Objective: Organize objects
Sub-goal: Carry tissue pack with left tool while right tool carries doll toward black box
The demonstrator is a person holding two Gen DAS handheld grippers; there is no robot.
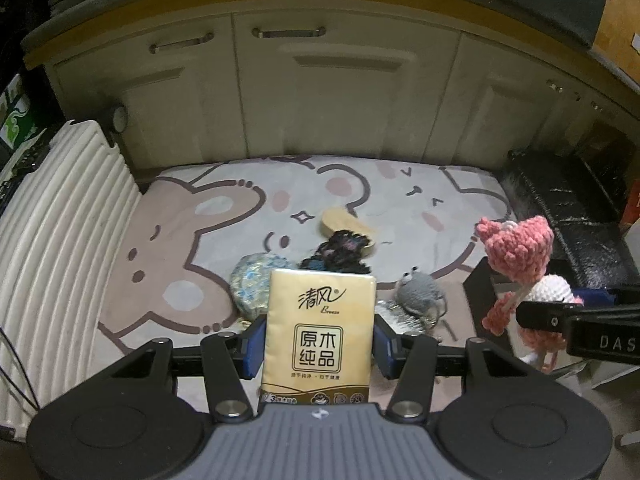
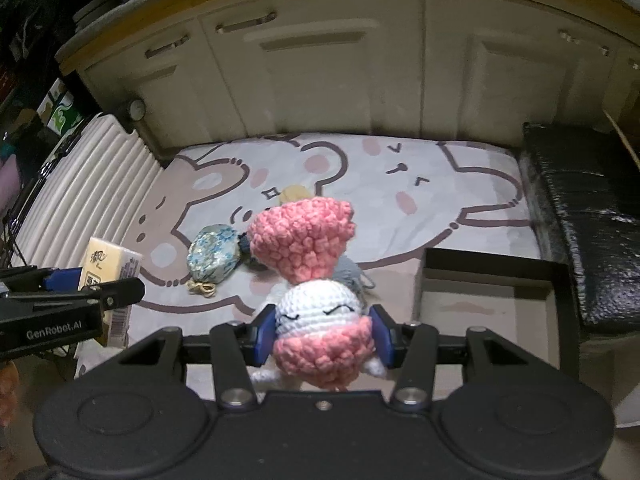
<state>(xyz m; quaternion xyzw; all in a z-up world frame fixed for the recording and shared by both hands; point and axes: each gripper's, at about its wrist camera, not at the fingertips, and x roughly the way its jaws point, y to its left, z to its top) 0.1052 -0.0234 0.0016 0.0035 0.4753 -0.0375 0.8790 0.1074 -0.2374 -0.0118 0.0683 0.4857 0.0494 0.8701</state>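
My left gripper [image 1: 319, 344] is shut on a yellow tissue pack [image 1: 320, 332], held upright above the cartoon mat [image 1: 168, 240]. My right gripper [image 2: 323, 338] is shut on a pink and white crochet doll [image 2: 316, 312], held above the mat; the doll also shows in the left wrist view [image 1: 520, 256]. On the mat lie a blue floral pouch [image 2: 214, 258], a grey crochet toy [image 1: 418, 290], a dark knitted piece [image 1: 340, 254] and a tan oval object [image 1: 346, 222]. The tissue pack also shows at the left of the right wrist view [image 2: 110, 268].
A black open box [image 2: 492, 276] stands at the mat's right front. A white ribbed suitcase [image 1: 52, 220] lies along the left. A black foil-wrapped block [image 2: 580, 208] lies along the right. Cream cabinet doors [image 1: 340, 92] stand behind the mat.
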